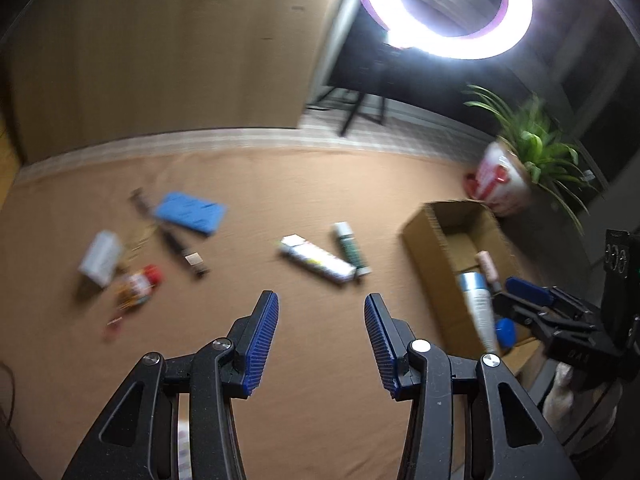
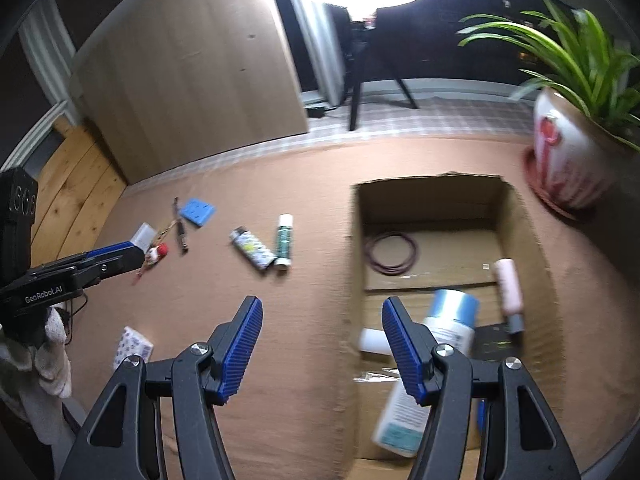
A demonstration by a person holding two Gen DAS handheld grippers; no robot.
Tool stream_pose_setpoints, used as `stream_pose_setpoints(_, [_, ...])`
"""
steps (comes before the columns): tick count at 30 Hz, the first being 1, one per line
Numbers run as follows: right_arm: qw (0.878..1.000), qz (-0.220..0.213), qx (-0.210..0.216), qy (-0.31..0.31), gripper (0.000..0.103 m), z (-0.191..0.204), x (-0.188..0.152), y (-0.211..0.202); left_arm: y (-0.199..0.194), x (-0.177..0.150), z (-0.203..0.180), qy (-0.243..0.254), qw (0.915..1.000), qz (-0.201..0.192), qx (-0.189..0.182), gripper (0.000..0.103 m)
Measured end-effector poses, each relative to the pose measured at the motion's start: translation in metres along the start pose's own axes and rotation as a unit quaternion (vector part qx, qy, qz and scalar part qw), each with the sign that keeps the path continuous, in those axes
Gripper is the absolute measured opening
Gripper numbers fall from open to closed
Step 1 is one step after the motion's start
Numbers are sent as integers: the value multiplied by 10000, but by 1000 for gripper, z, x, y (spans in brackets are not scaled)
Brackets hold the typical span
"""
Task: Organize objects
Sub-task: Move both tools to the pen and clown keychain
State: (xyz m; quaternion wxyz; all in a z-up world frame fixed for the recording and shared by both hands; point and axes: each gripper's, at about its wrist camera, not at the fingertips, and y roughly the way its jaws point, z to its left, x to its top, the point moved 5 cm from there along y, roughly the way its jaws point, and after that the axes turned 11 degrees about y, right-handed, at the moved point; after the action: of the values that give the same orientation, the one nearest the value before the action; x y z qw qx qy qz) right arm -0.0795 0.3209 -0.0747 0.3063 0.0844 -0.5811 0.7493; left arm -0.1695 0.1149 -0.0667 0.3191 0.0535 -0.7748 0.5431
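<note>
An open cardboard box (image 2: 532,240) (image 1: 424,236) sits on the brown cloth at the right. Inside lie a white bottle with a light blue cap (image 2: 444,328) (image 1: 478,304), a pink tube (image 2: 508,284) (image 1: 488,264) and a coiled dark cord (image 2: 392,256). On the cloth lie a white printed tube (image 1: 316,258) (image 2: 252,246), a green tube (image 1: 350,246) (image 2: 284,240), a blue pad (image 1: 190,212) (image 2: 197,211), a pen (image 1: 178,246), a red-capped small bottle (image 1: 138,284) and a white box (image 1: 100,258). My left gripper (image 1: 320,340) is open and empty above the cloth. My right gripper (image 2: 322,344) is open and empty over the box's near left wall.
A potted green plant (image 2: 568,148) (image 1: 504,180) stands behind the box at the right. A ring light (image 1: 444,4) on a tripod and a wooden cabinet (image 1: 160,48) stand past the cloth. A patterned tissue pack (image 2: 132,346) lies near the front left.
</note>
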Motion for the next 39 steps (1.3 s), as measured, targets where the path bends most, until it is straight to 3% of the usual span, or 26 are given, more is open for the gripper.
stream_pose_setpoints(9, [9987,345,366,-106,58,38,-19,21,-28,-81,100,-887,9946,180,499,48])
stream_pose_setpoints(14, [9970,546,482,-251,58,58,-29,37,-30,-105,127,-1092,9918,194,634,48])
stream_pose_setpoints(26, [9946,740,563,-451,58,92,-18,71,12,-70,132,-535,9951,299,771,48])
stream_pose_setpoints(33, [9906,907,691,-758,45,128,3,99,42,-44,136,-34,9933,488,1047,40])
stream_pose_setpoints(39, [9860,1098,845,-928,39,161,20,131,62,-33,137,230,9939,536,937,40])
